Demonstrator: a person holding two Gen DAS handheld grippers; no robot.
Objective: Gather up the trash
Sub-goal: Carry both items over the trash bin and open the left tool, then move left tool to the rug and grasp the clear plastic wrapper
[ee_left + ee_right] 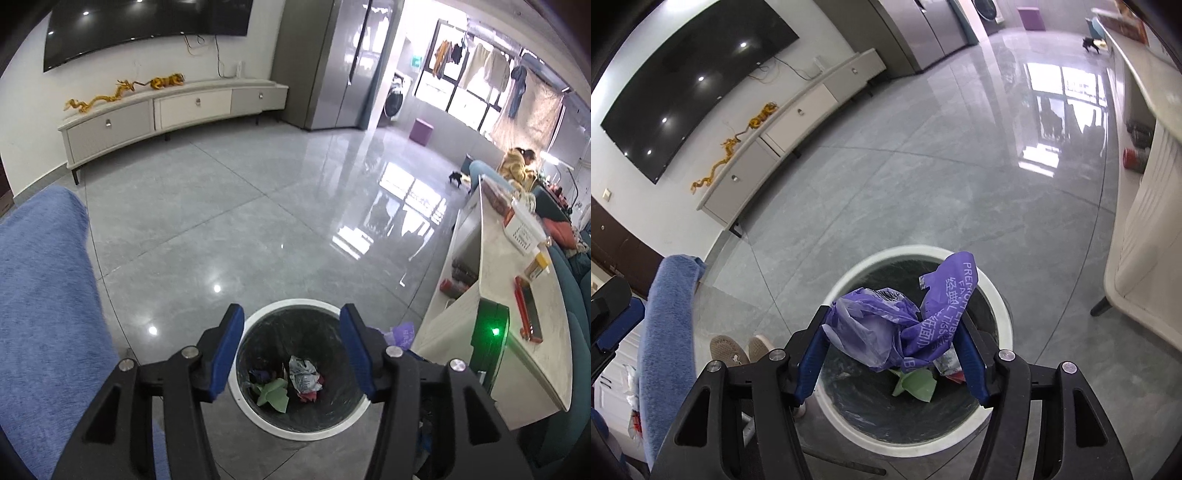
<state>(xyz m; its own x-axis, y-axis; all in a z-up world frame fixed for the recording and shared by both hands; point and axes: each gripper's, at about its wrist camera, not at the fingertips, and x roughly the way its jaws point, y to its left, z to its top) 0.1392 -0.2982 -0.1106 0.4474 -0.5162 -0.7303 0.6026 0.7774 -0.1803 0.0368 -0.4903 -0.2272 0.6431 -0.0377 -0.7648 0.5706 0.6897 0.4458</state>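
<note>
Both grippers are angled steeply downward, side by side. The left gripper (pixel 291 317) stands with its blue-padded fingers (pixel 231 350) parted and nothing between them. The right gripper (pixel 894 325) has its jaws spread wide; a crumpled purple wrapper (pixel 905 325) sits between the blue pads (pixel 812 365), and whether they press on it cannot be told. In the right wrist view, the left gripper's black frame shows at the far left edge.

The purple wrapper (pixel 905 325) blocks most of the bin's (pixel 1001 295) insides; whether the right gripper's (pixel 892 354) pads actually pinch it, can't tell.
</note>
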